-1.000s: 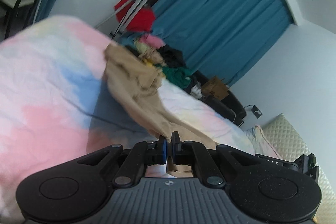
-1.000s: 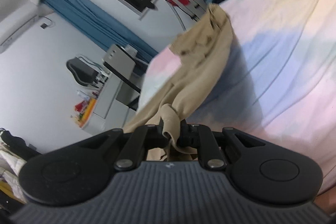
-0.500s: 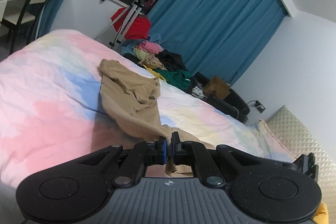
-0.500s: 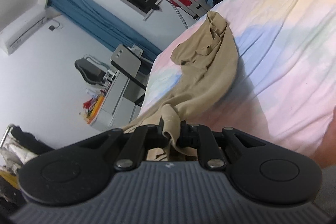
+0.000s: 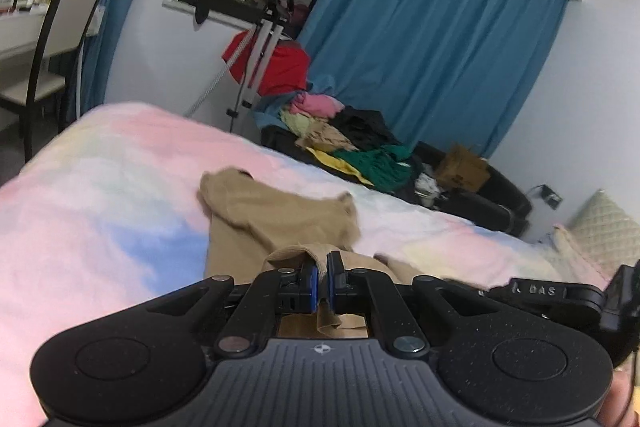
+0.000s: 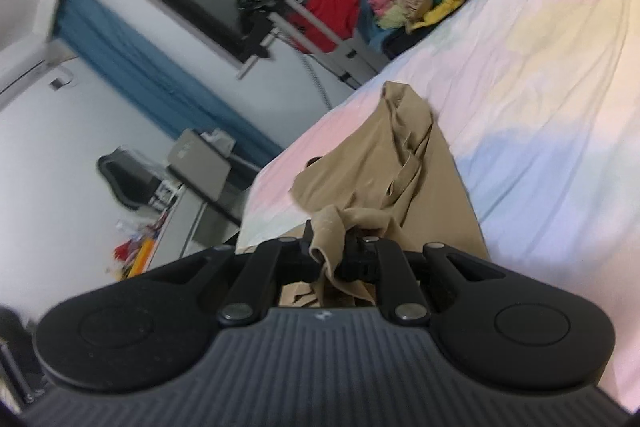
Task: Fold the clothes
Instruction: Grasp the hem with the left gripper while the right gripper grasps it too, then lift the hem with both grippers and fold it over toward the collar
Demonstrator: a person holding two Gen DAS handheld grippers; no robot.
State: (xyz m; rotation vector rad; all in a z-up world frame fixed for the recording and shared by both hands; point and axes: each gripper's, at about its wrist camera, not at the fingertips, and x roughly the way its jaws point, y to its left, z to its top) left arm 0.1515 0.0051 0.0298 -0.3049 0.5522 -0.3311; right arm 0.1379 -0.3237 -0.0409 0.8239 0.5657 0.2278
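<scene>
The left claw [image 5: 321,269] and right claw [image 6: 329,241] each clench a near edge of the tan garment [image 5: 276,215], likely to spread it flat across the bed [image 5: 100,207] for folding.

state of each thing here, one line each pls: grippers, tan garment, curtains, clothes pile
left gripper: shut on the tan garment
right gripper: shut on the tan garment
tan garment: crumpled, far end lying on the bed, near end pinched
curtains: drawn beside the window, pane uncovered
clothes pile: unfolded, heaped beyond the bed
</scene>
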